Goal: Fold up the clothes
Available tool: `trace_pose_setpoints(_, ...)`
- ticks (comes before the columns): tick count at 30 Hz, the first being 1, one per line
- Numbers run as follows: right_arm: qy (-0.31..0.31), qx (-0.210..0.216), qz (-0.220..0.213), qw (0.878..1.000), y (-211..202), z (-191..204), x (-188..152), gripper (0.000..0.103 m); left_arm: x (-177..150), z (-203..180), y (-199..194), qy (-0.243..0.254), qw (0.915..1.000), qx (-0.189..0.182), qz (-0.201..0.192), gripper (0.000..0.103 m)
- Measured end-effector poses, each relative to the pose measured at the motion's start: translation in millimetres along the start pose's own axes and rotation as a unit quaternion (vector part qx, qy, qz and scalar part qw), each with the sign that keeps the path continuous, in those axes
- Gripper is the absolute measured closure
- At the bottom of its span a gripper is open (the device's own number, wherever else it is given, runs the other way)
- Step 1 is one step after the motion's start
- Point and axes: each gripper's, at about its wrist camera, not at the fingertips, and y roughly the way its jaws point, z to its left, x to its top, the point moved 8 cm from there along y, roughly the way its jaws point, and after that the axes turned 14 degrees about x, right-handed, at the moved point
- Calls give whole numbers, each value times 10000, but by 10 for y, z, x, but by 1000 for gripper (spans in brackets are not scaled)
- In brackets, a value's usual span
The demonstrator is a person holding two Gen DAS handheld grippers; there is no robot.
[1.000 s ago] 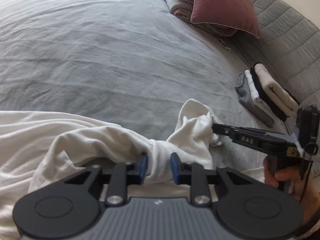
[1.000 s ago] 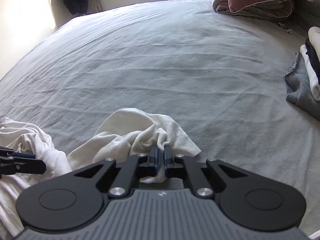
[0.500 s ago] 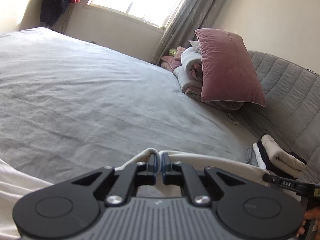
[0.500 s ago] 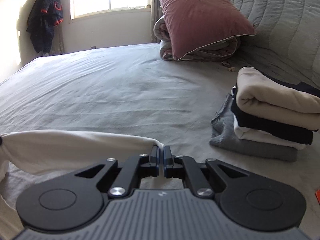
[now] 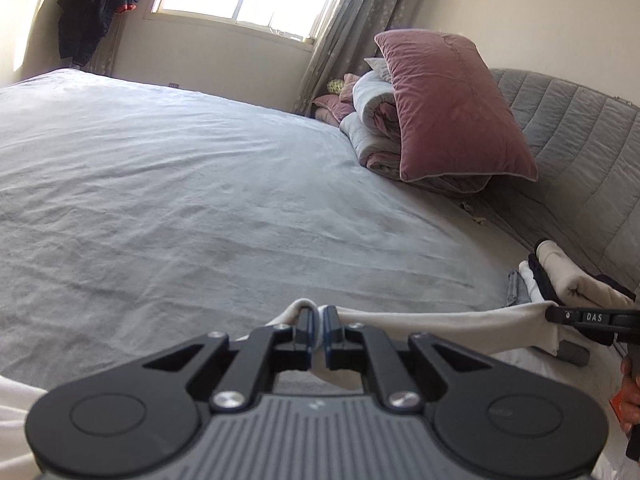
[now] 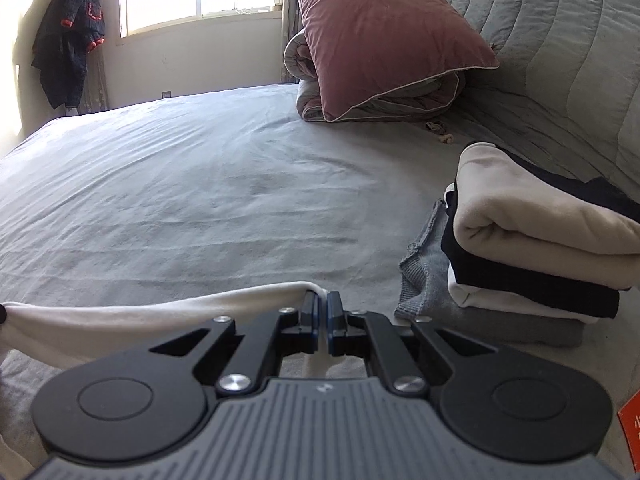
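A white garment [image 5: 460, 318] hangs stretched between both grippers above the grey bed sheet [image 5: 180, 200]. My left gripper [image 5: 319, 312] is shut on one end of its edge. My right gripper [image 6: 321, 298] is shut on the other end, and the white garment [image 6: 160, 312] runs off to the left from it. In the left wrist view the right gripper [image 5: 554, 314] shows at the right edge, pinching the cloth, with a hand under it. More of the white cloth hangs below, mostly hidden by the gripper bodies.
A stack of folded clothes [image 6: 532, 248], cream on black on white on grey, lies on the bed at the right. A pink pillow [image 6: 384, 32] leans on rolled bedding against the grey quilted headboard [image 6: 560, 60]. A dark jacket [image 6: 68, 52] hangs by the window.
Both grippers rose and tilted up off the bed, lifting the white garment. The left gripper closed on the cloth, and the edge pulled taut between the two grippers.
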Motion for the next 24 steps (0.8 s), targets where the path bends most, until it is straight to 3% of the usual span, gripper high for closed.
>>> trace_pose_setpoints(4,54,-8,177,9998,153,-30,1,98,-35,41,100,112,9992,-30,380,94)
trace_pose_setpoints(6,115,43,267,9996,186,-43,-28,97,-31,111,52,83,9988,-65,472,77)
trace_pose_setpoints(8,185,136,321,9992,177,-37,-58,89,1,237,-47,64,9990,16,437,61)
trace_pose_setpoints(10,175,234,397,9988,155,4,-87,88,32,375,-146,39,9991,118,412,58)
trace_pose_setpoints(12,98,405,512,9978,148,105,-113,82,57,582,-244,-8,9986,325,427,50)
trace_pose_setpoints(14,-28,585,573,9966,141,253,-134,63,62,826,-330,-55,9970,632,449,44)
trace_pose_setpoints(15,-86,681,587,9959,133,336,-142,62,61,947,-370,-77,9957,793,463,41)
trace_pose_setpoints(19,-74,1172,703,9906,138,685,-173,62,-10,1388,-531,-85,9890,1359,572,39)
trace_pose_setpoints(24,-204,1738,916,9803,141,1220,-238,62,-163,1871,-689,-231,9831,1692,654,37)
